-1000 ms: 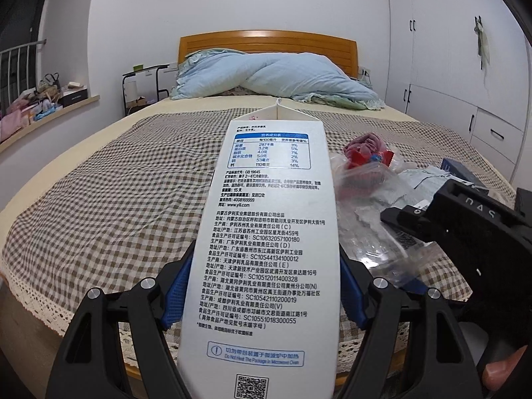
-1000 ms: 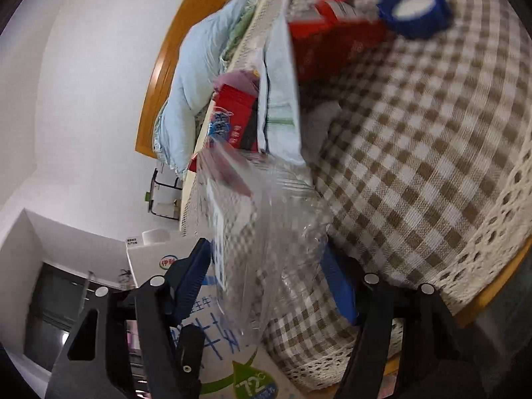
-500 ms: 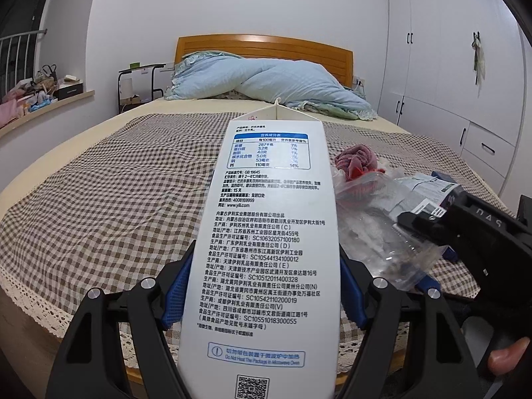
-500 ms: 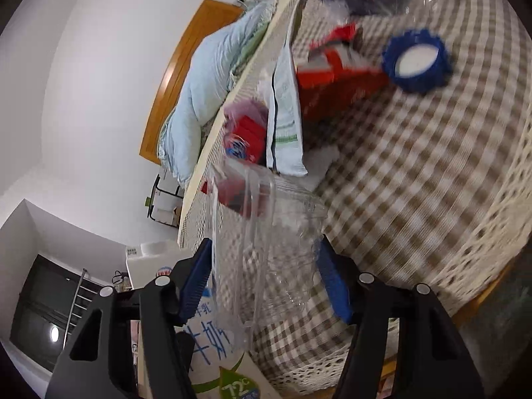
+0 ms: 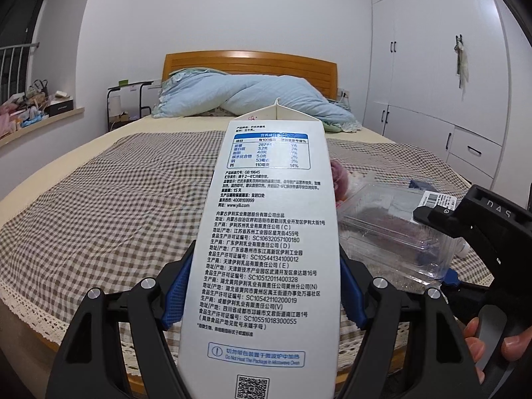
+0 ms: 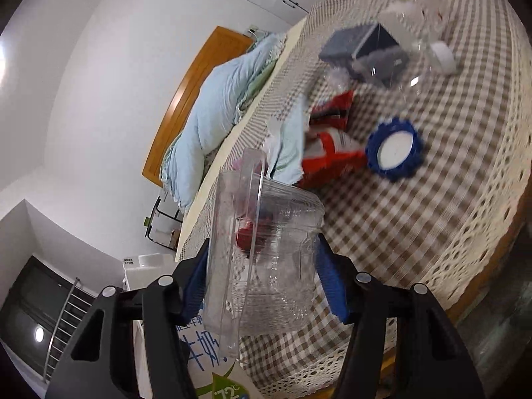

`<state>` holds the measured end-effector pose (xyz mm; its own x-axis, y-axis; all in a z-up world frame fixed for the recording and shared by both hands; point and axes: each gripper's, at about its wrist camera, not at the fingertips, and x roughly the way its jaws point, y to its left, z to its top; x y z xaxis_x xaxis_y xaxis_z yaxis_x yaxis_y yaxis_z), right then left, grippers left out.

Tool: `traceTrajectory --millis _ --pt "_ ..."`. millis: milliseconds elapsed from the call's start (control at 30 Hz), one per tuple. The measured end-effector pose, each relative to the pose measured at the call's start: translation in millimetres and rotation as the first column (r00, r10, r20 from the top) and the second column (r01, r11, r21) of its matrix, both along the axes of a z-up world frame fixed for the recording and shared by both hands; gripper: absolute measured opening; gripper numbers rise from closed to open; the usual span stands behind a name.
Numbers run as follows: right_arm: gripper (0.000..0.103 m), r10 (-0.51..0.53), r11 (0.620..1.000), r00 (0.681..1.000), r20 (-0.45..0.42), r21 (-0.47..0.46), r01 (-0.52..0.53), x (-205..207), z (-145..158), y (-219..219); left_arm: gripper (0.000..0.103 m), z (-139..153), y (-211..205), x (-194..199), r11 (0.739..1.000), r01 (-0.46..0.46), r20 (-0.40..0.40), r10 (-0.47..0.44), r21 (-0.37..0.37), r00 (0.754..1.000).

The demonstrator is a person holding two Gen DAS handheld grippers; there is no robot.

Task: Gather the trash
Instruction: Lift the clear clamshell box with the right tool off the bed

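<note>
A tall white milk carton (image 5: 266, 232) with printed text stands upright in my left gripper (image 5: 262, 286), whose blue pads press its two sides. A clear plastic clamshell box (image 6: 266, 249) sits between the pads of my right gripper (image 6: 262, 282), whose jaws are closing on it; it hangs above the bed's near corner. In the left wrist view the same box (image 5: 392, 232) shows just right of the carton. On the checked cover lie a red wrapper (image 6: 332, 156), a blue-rimmed lid (image 6: 394, 148), a dark grey box (image 6: 359, 46) and a clear bottle (image 6: 415, 33).
The bed's checked cover (image 5: 99, 216) has a lace edge at the near side. A blue duvet (image 5: 249, 96) is bunched against the wooden headboard. White wardrobes (image 5: 432, 99) line the right wall. A cluttered ledge (image 5: 33, 113) and a black rack (image 5: 126, 106) stand at the left.
My right gripper has risen and drawn back from the trash pile with the clear box, which now lies flatter beside the carton. The carton in my left gripper has stayed put.
</note>
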<state>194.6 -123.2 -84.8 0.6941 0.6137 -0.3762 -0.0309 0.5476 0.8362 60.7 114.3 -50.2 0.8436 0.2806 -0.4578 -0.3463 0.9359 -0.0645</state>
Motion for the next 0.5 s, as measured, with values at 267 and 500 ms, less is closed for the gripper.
traceTrajectory --millis 267,500 --pt "0.058 -0.036 0.990 0.995 0.093 -0.135 0.048 -11 24 -26 0.071 0 -5 0 1.000 0.025 0.004 -0.025 0.000 1.000" --pt "0.058 0.032 0.898 0.963 0.267 -0.431 0.090 -33 46 -28 0.071 -3 -8 2 0.999 0.033 -0.012 -0.033 0.002 0.999"
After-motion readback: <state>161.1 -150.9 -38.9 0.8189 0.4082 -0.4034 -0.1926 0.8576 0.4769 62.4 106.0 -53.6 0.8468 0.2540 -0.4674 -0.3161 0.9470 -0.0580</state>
